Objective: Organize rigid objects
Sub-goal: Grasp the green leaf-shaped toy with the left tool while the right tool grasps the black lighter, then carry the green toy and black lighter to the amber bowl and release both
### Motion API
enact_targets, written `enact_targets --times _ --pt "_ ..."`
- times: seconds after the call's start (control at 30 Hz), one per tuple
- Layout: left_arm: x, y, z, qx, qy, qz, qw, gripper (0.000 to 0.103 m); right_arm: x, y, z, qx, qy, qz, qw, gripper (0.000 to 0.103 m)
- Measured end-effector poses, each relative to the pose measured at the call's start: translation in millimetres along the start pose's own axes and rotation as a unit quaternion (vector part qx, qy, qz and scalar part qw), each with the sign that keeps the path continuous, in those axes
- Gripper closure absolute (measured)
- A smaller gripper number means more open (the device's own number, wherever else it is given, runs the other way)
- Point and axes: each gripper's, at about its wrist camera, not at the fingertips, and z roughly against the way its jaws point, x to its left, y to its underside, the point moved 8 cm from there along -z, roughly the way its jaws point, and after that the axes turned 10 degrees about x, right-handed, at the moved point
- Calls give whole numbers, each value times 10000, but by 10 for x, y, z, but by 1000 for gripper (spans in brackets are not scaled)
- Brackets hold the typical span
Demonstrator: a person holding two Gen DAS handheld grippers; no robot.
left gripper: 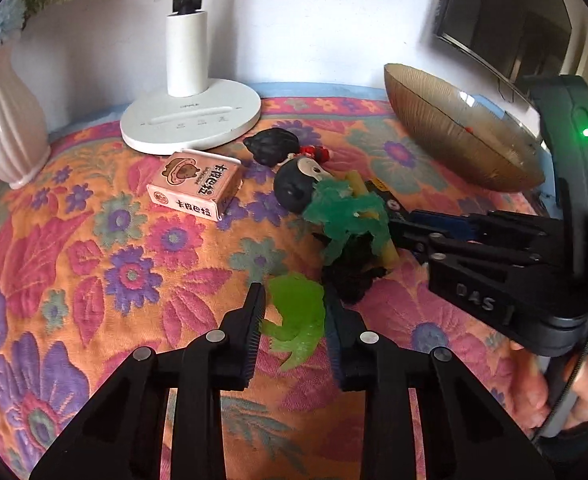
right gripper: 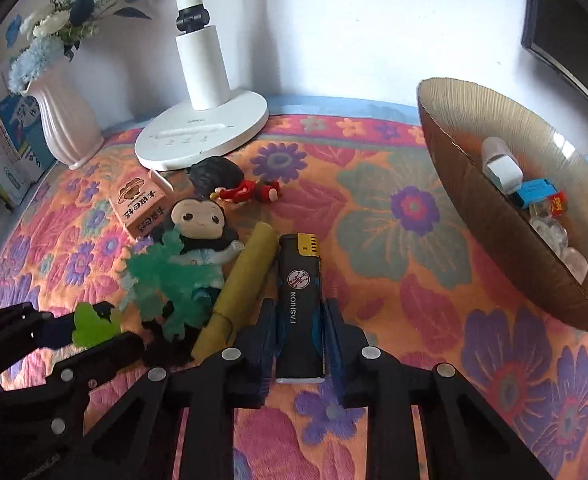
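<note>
Closed around a bright lime-green translucent plastic figure [left gripper: 298, 316], the left gripper [left gripper: 294, 308] has its ribbed pads pressed to either side of the toy, which sits low on the flowered orange-and-pink tablecloth [left gripper: 113, 240]. Just beside it, the right gripper [right gripper: 298, 316] is clamped on a black lighter with a yellow cap [right gripper: 300, 300], lying lengthwise between its jaws and pointing away from the camera. Close past both sits a small heap: a darker green translucent plastic piece [right gripper: 161, 276], a yellowish cylinder [right gripper: 241, 288], a black-haired doll figure [right gripper: 199, 224] and, further off, a small pink printed carton [left gripper: 195, 186] and a little red-and-black figurine [right gripper: 249, 192]. Against the wall stand a white desk lamp base [left gripper: 191, 122] and a ribbed pale pink vase [left gripper: 7, 120]. A ribbed amber glass bowl [right gripper: 474, 208], off to the right, already holds several small items, so it looks to be the collecting place. Both grasps appear made, so the step in hand is picking up. Next, each hand would need to lift clear of the heap without dragging its neighbours, carry rightward over the bowl's rim and let go inside.
</note>
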Motion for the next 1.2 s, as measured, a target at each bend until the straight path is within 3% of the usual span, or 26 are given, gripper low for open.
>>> enact_targets --times 0.2,0.43,0.53,0.67,0.77,0.87,1.0,1.1,1.2 --pt "-74 171 223 -136 8 25 9999 78 -86 354 186 -4 -120 43 9999 81" --pt "-166 559 410 -198 -175 -62 9996 78 -152 1202 566 18 -171 439 9989 81" --pt "-199 678 419 -175 -131 -7 9998 78 -166 1416 664 41 -207 437 9988 80" --pt "-257 744 420 -172 -148 12 9997 78 -189 1393 646 65 -329 273 9991 75" --pt "-266 778 477 -211 -175 12 9996 78 -154 1362 613 -9 -173 269 9995 75" --pt "-286 795 541 -257 -211 -10 9994 78 -49 1377 629 -51 26 392 9992 80" --pt "-377 735 710 -419 -296 -179 9985 78 136 1361 757 -164 -380 463 9981 81" --pt "-468 596 853 -592 -468 -418 9963 78 222 1231 1003 -492 97 663 9965 81" --pt "-618 322 1084 -911 -661 -738 9909 78 222 1065 1277 -790 286 715 9939 81"
